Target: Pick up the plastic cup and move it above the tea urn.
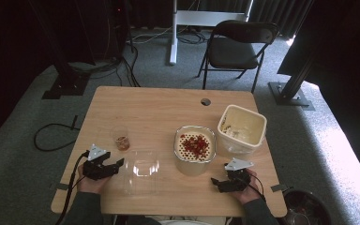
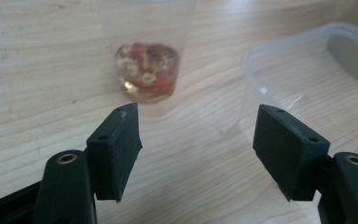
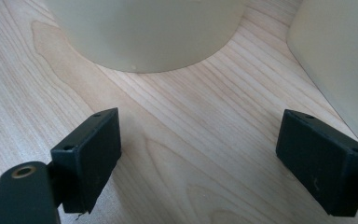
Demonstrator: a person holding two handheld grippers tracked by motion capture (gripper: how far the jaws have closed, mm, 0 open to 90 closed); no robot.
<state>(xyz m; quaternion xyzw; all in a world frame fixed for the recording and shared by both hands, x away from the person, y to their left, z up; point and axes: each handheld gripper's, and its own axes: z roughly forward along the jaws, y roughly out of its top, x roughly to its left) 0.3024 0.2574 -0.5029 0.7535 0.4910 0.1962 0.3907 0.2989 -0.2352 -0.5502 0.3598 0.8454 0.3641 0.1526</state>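
On the wooden tabletop [image 1: 168, 101], a cream tub [image 1: 242, 129] stands far right, with a strainer bowl [image 1: 194, 149] of red bits just left of it. Clear tray [image 1: 143, 168] lies near the front edge. Small clear cup [image 2: 147, 70], red bits at its bottom, stands ahead of the left tongs [image 1: 118, 163], jaws apart, nothing between. Right tongs [image 1: 214, 181] gape too, empty, near the bowl.

Black two-fingered grippers [image 1: 104, 168] with grey triangular plates, brass screws, black cables
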